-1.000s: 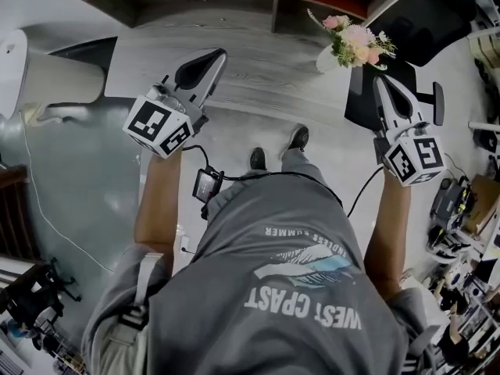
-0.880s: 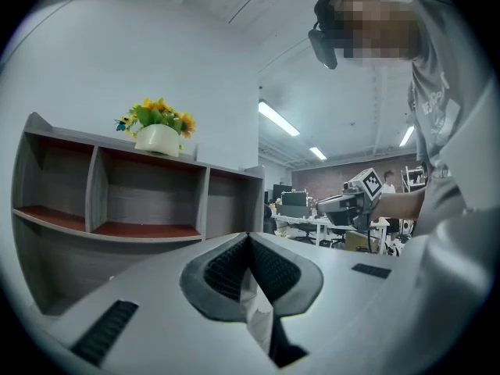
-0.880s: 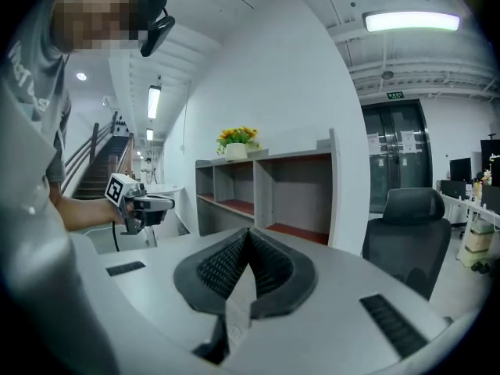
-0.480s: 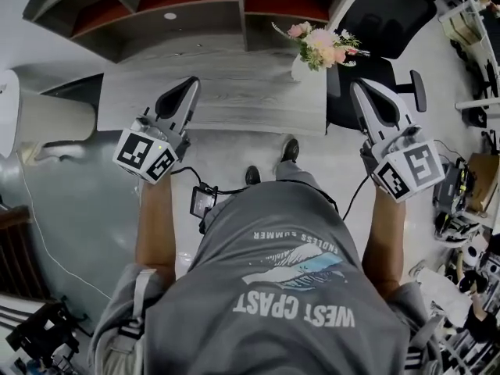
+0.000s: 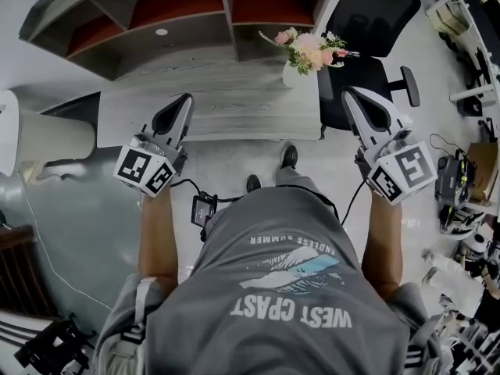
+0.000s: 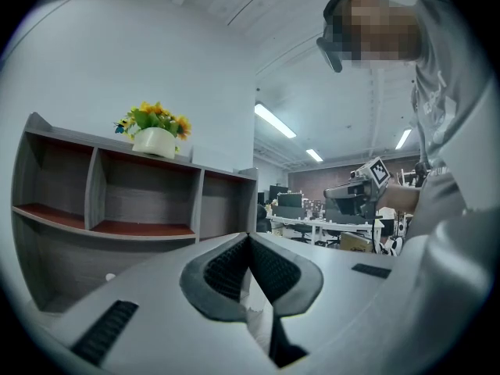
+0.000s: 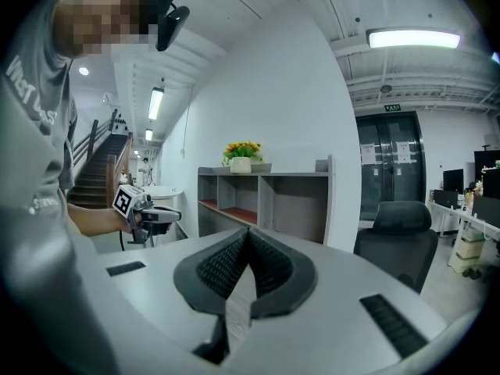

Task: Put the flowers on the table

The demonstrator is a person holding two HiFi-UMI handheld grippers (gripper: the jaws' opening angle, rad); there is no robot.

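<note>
Flowers (image 5: 310, 47): a pink bouquet in a white vase (image 5: 292, 75).

Head view:
- The vase stands upright on the grey wood-grain worktop (image 5: 226, 108), at its far right corner, just in front of the shelf unit (image 5: 195, 14).
- The left gripper (image 5: 183, 100) is held over the front edge of the worktop, toward its left end, well apart from the flowers.
- The right gripper (image 5: 349, 94) is held just beyond the right edge of the worktop, over the black office chair (image 5: 367, 10). It is near the vase but apart from it.

Left gripper view:
- The jaws are closed pad to pad, with nothing between them.
- Beyond them stands the shelf unit, with a yellow potted plant (image 6: 154, 131) on its top.
- The right gripper shows at the right, held level.

Right gripper view:
- The jaws are fully closed and empty.
- The shelf unit and the yellow potted plant lie ahead.
- The left gripper shows at the left, in front of a staircase (image 7: 98, 162).
- The office chair is at the right.
</note>
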